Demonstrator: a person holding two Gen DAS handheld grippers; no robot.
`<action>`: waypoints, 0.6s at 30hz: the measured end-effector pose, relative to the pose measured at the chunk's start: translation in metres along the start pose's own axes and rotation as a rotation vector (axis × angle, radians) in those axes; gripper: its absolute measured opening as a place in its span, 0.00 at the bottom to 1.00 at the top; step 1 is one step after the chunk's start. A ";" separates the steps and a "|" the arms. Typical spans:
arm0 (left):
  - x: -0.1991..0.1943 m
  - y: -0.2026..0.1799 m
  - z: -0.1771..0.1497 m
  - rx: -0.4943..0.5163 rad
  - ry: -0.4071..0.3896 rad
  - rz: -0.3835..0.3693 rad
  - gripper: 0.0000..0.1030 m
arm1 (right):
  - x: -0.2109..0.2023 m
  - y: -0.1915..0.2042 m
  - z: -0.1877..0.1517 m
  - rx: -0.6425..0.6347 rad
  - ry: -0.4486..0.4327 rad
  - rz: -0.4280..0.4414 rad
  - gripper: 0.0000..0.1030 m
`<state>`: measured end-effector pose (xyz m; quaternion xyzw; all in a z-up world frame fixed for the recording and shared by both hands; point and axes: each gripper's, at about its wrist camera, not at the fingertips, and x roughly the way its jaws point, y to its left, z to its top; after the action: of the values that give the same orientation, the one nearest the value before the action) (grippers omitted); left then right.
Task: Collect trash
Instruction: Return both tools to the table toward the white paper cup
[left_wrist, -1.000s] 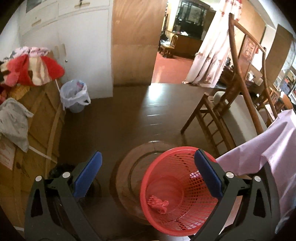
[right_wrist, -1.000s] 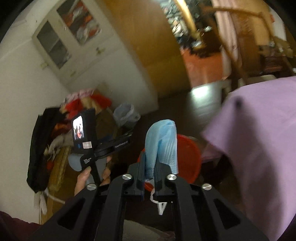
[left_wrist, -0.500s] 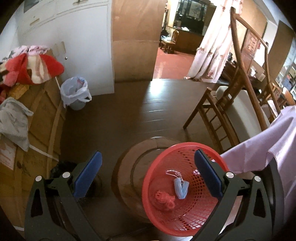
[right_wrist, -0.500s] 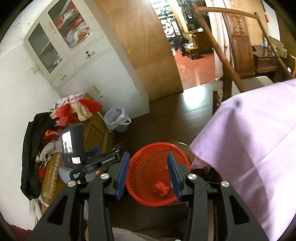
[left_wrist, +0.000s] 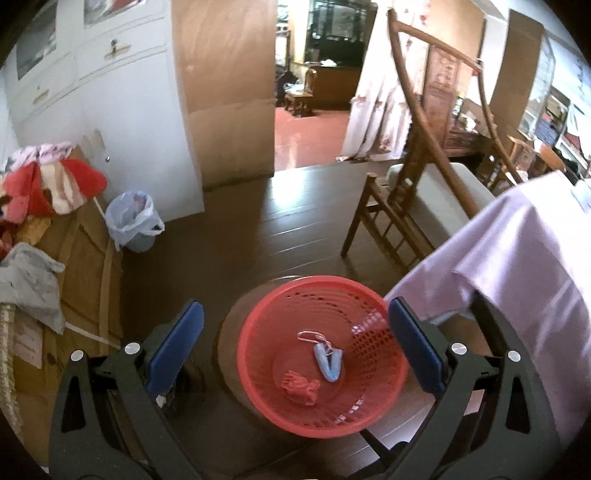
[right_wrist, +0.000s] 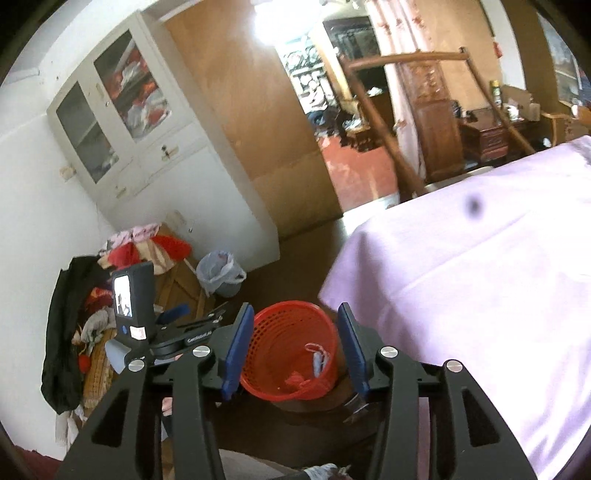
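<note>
A blue face mask (left_wrist: 328, 363) and red scrap (left_wrist: 301, 386) are seen inside the red basket (left_wrist: 258, 354); both the left gripper (left_wrist: 295, 350) and the right gripper (right_wrist: 295, 349) are spread, empty.

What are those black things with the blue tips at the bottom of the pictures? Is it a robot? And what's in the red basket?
It isn't a robot. A person holds a grabbing tool in each hand, and every tool has two black fingers with blue pads. A little camera sits on each tool and looks out along its fingers, so one picture comes from the left tool and the other from the right tool. Both tools are open and hold nothing. Below them is a red basket for trash, standing on a round wooden stool. Inside it lie a blue face mask and a crumpled red scrap. Beside the basket is a table under a purple cloth. In the right picture you can also see the left tool from the side.
</note>
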<state>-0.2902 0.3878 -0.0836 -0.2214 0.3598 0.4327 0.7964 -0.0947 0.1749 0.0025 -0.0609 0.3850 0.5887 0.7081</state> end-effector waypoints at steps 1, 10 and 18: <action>-0.004 -0.004 0.000 0.007 -0.004 -0.005 0.94 | -0.008 -0.005 -0.001 0.004 -0.014 -0.007 0.48; -0.048 -0.082 0.006 0.141 -0.066 -0.123 0.93 | -0.106 -0.062 -0.015 0.046 -0.148 -0.152 0.56; -0.077 -0.192 0.004 0.334 -0.075 -0.311 0.93 | -0.200 -0.138 -0.047 0.110 -0.237 -0.410 0.65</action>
<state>-0.1540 0.2479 -0.0144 -0.1232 0.3579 0.2472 0.8920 0.0025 -0.0494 0.0419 -0.0297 0.3104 0.4141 0.8552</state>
